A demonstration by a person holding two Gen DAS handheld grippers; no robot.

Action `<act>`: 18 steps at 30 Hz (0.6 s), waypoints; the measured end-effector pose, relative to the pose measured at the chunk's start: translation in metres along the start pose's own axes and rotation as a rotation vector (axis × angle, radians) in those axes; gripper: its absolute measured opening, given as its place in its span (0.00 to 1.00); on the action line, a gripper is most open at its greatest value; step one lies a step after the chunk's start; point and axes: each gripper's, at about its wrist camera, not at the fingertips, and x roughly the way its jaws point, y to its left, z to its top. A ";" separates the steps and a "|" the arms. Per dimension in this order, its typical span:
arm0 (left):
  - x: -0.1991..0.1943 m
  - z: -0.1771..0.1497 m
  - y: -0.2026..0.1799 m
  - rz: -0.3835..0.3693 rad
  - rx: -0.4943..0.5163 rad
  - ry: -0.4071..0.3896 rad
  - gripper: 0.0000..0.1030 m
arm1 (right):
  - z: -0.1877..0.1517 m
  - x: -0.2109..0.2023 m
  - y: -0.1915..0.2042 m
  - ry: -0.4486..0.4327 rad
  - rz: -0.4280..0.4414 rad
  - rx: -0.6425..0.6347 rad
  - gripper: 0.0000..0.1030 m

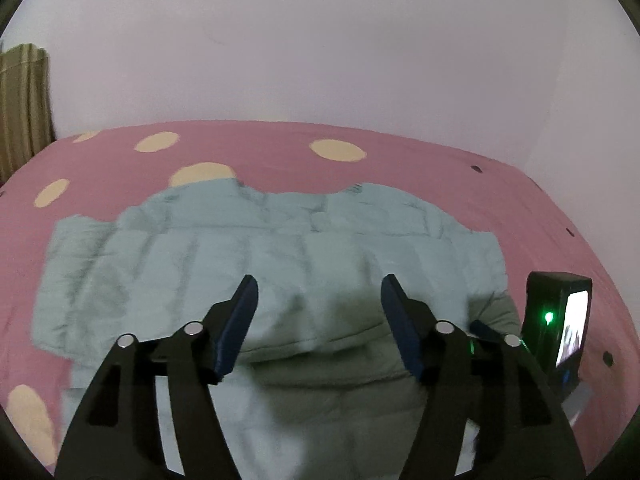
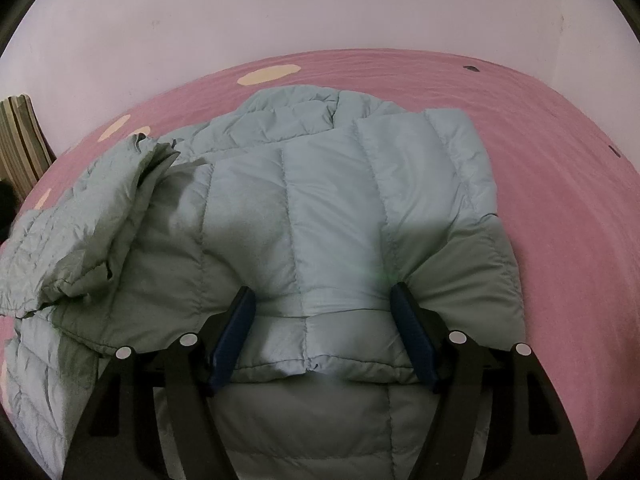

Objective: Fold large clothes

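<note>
Puffy jacket [image 2: 320,200] spread out on the bed [image 2: 560,160], both grippers hovering at its near edge

We've got the pale green quilted jacket lying on the pink sheet with the cream dots, partly folded over itself, with a crumpled bit [image 2: 80,232] bunched up on the left in the right wrist view. Our left gripper [image 1: 318,288] has its fingers spread wide with nothing pinched between them, just jacket underneath; that view is a bit blurry. Our right gripper [image 2: 322,300] also has its fingers wide, straddling a folded layer of the jacket, and the blue pads [image 2: 234,336] sit right beside the fabric, though we can't tell if they actually press on it. A white wall [image 1: 320,40] runs behind the bed.
</note>
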 end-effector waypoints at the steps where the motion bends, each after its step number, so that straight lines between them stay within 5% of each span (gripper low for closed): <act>1: -0.009 -0.001 0.006 0.017 0.000 -0.007 0.67 | 0.001 -0.001 0.000 -0.001 0.001 0.001 0.67; 9: -0.046 -0.023 0.098 0.221 -0.045 -0.030 0.71 | 0.017 -0.043 0.033 -0.064 0.077 0.004 0.67; 17: -0.063 -0.032 0.171 0.331 -0.153 -0.020 0.71 | 0.034 -0.008 0.085 0.021 0.190 0.028 0.67; 18: -0.065 -0.033 0.177 0.338 -0.161 -0.021 0.71 | 0.034 -0.003 0.089 0.035 0.199 0.030 0.58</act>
